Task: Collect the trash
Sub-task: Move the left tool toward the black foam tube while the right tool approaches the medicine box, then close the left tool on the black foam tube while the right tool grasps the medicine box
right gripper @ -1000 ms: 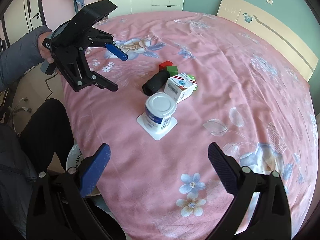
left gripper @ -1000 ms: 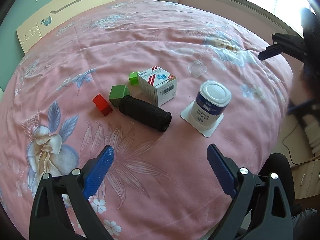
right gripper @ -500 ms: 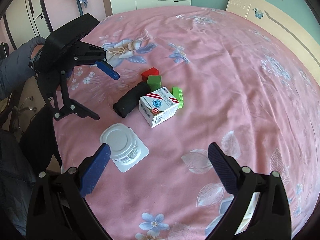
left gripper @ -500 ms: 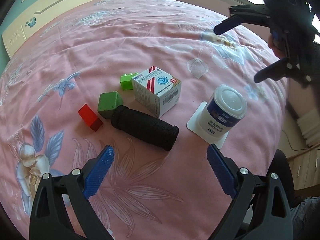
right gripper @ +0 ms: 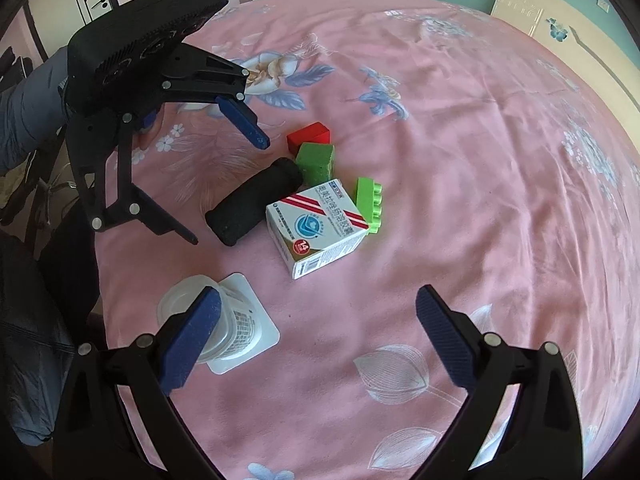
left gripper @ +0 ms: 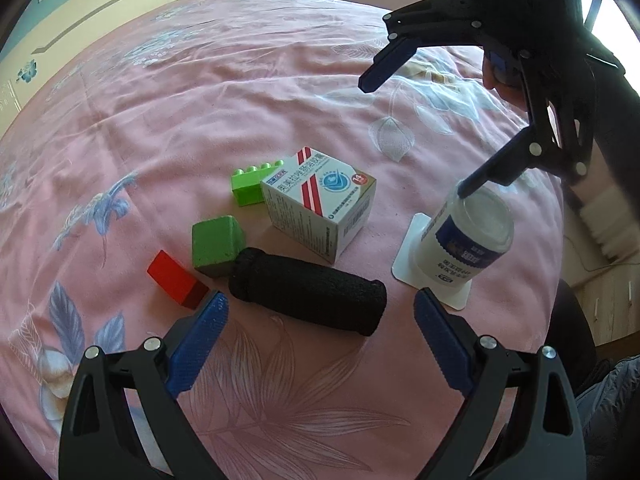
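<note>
Collection had not begun: the cup (left gripper: pixel 466 238), the carton (left gripper: pixel 322 202), the black roll (left gripper: pixel 308 290) and three blocks all lay on the pink bedspread (left gripper: pixel 240 92) (no bin in view). Both tongs were spread wide and empty; the left gripper (left gripper: pixel 318 338) hung just short of the roll, while the right gripper (right gripper: pixel 318 334) had its left finger (right gripper: pixel 190 340) over the cup, the carton just beyond.

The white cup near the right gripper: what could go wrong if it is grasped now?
The white cup stands upside down on soft bedding, so a push from the open right gripper may tip it. It sits near the bed edge and could roll off.
</note>
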{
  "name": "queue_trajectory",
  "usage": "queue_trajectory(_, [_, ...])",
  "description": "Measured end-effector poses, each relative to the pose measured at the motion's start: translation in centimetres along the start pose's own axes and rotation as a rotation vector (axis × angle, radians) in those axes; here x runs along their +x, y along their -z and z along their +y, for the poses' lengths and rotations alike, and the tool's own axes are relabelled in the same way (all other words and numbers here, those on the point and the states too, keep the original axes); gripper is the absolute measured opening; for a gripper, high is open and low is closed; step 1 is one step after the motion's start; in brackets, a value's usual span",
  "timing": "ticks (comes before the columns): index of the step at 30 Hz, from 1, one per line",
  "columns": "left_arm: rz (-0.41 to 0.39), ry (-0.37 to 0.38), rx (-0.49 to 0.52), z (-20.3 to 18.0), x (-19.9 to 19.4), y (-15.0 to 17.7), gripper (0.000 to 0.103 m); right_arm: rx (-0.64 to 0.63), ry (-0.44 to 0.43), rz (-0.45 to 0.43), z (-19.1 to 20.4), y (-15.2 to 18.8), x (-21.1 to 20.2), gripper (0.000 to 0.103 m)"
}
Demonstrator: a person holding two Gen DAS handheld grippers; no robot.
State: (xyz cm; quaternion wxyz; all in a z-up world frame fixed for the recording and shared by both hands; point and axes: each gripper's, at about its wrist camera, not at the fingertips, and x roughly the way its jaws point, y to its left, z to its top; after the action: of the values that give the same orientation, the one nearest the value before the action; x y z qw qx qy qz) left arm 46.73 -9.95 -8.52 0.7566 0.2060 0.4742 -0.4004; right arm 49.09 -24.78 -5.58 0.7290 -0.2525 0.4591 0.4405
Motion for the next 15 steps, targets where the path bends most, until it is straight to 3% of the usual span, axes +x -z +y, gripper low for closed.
queue_trajectory(15, [0.031,0.046,0.059,1.0,2.4,-0.9,0.095,-0.018,-0.037,0.020,-1.9,-3.0,3.0,0.096])
